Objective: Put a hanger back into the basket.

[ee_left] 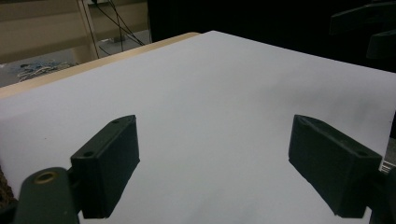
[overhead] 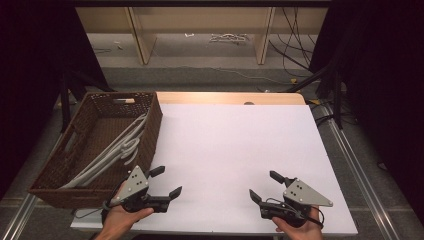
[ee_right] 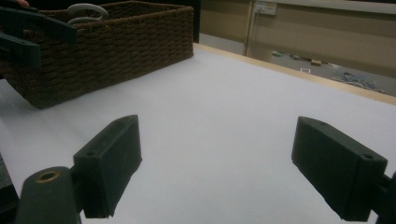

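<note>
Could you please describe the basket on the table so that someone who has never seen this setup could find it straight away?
Start at the white table top and follow its left edge. There stands the basket, a dark brown woven rectangular one with cut-out handles, just beyond the left gripper. It is the one woven thing there, and pale grey hangers lie inside it.

White table top (overhead: 235,150), wooden shelving (overhead: 200,30), cables (overhead: 295,50) on floor

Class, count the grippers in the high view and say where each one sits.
2. The left gripper is by the basket at the table's near left; the right gripper is at the near right. Both open.
</note>
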Available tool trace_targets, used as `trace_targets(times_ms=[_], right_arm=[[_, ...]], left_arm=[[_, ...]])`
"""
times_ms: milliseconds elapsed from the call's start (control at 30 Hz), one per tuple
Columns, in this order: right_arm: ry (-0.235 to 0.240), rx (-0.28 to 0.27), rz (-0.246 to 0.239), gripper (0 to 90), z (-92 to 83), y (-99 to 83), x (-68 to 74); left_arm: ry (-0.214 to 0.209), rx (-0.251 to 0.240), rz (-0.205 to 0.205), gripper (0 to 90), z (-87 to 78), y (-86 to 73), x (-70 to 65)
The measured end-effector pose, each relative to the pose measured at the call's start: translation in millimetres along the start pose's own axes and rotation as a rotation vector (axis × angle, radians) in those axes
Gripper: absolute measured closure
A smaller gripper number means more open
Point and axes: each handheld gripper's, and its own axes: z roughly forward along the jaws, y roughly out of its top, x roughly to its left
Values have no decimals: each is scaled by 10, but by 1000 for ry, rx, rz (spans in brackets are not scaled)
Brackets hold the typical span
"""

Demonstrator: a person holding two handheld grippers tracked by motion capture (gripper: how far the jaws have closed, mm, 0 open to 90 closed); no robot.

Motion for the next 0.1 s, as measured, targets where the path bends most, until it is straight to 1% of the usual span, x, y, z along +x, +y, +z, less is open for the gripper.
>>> trace_targets(times_ms=[100], right_arm=[[2, 1, -2, 168, 0, 0, 0]], left_arm=[[-1, -1, 0, 162, 1, 1, 5]])
